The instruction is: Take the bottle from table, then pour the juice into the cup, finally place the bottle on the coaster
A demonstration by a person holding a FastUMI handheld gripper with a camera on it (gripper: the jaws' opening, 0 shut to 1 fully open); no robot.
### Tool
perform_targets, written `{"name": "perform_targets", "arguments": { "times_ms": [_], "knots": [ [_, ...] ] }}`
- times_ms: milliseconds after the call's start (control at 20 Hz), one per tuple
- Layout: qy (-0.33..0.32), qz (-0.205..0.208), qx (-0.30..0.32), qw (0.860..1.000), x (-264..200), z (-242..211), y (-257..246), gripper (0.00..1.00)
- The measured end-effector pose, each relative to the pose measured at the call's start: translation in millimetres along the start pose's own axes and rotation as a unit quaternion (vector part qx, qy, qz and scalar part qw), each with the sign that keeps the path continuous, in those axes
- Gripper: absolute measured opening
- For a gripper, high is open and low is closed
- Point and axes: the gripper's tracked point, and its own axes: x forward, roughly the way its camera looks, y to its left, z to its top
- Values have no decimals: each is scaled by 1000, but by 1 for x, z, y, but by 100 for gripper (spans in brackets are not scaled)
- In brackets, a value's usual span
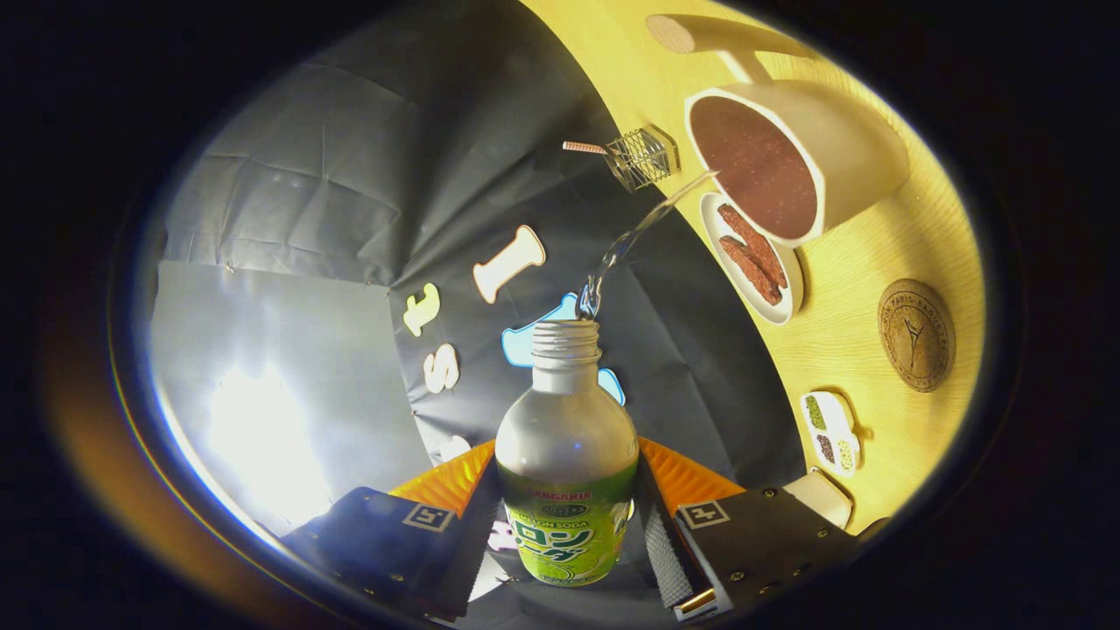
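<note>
While liquid runs: pouring step is under way.
Fingers: closed on the bottle between them.
Cup: beyond the fingers, receiving the stream.
Technique: hold tilt steady, mouth aimed inside the rim.
Coaster: on the tabletop, near the cup.

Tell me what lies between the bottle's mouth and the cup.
In the gripper view, a clear stream of liquid arcs from the bottle, gripped by the gripper, to the cup.

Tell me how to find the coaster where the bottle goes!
Look on the yellow wooden table, past the big white cup and the small oval dish beside it. The coaster lies flat there: a round brown cork disc with a stamped emblem, and nothing on it.
</note>
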Motion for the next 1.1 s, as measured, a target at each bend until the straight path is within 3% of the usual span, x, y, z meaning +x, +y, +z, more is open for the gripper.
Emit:
{"name": "perform_targets", "arguments": {
  "times_ms": [1100],
  "knots": [
    [-62,17,78,995,5,17,1,78]
  ]
}}
